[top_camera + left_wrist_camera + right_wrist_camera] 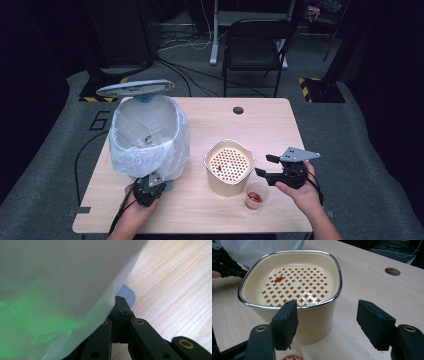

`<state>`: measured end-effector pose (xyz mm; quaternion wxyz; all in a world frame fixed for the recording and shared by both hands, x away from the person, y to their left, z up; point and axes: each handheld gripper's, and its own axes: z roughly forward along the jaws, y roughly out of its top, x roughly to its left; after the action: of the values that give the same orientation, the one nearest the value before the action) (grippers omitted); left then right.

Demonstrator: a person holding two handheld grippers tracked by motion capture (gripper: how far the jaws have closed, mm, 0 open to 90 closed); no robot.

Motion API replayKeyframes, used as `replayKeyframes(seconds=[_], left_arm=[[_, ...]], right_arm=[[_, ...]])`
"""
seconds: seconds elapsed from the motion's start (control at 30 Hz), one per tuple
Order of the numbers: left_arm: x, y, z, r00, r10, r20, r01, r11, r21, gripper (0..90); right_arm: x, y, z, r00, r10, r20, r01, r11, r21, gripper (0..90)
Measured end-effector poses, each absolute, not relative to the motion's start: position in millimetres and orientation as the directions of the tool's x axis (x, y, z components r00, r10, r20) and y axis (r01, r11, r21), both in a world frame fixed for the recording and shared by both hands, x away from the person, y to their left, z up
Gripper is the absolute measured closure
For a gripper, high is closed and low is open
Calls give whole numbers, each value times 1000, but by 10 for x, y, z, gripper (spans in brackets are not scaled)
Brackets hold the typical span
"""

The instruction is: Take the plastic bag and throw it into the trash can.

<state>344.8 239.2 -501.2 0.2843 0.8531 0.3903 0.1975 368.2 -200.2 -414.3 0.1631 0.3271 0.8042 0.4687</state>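
Observation:
A cream tub (227,187) with a perforated strainer insert stands mid-table, one small red piece (278,279) lying on the holes. My right gripper (265,165) is open just right of the tub (317,322), nothing between its pads (328,320). Under it stands a small clear cup (256,196) holding reddish bits. A bin lined with a white bag (150,135) stands at the left, its grey lid (135,88) raised. My left gripper (159,181) is shut at the bin's foot, its tips (122,303) at the grey ribbed pedal (127,293), the bag (62,277) hanging over them.
The wooden table (270,125) has a round cable hole (238,110) at the back. A black chair (255,45) and floor cables lie beyond the far edge. The left gripper (227,265) shows past the tub in the right gripper view.

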Motion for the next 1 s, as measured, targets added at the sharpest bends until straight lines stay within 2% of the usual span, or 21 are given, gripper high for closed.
replayKeyframes(seconds=[0.23, 0.43, 0.53, 0.8, 1.0], left_arm=[[3448, 2394, -5009, 618, 778, 117, 554, -536, 636, 900], [3448, 2393, -5010, 617, 778, 117, 555, -535, 637, 900], [3447, 2393, -5010, 617, 778, 116, 555, -535, 637, 900], [3447, 2393, -5010, 617, 778, 116, 555, -535, 637, 900], [3448, 2394, -5009, 618, 777, 117, 554, -536, 636, 900]], right_arm=[[3596, -2002, -4256, -739, 671, 62, 383, 343, 858, 256], [3484, -1965, -4356, -749, 661, 35, 371, 374, 850, 147], [3447, -1947, -4393, -760, 650, 27, 362, 387, 848, 140], [3362, -1886, -4474, -763, 645, 36, 366, 386, 847, 56], [3305, -1839, -4518, -782, 622, 40, 361, 400, 842, 49]])
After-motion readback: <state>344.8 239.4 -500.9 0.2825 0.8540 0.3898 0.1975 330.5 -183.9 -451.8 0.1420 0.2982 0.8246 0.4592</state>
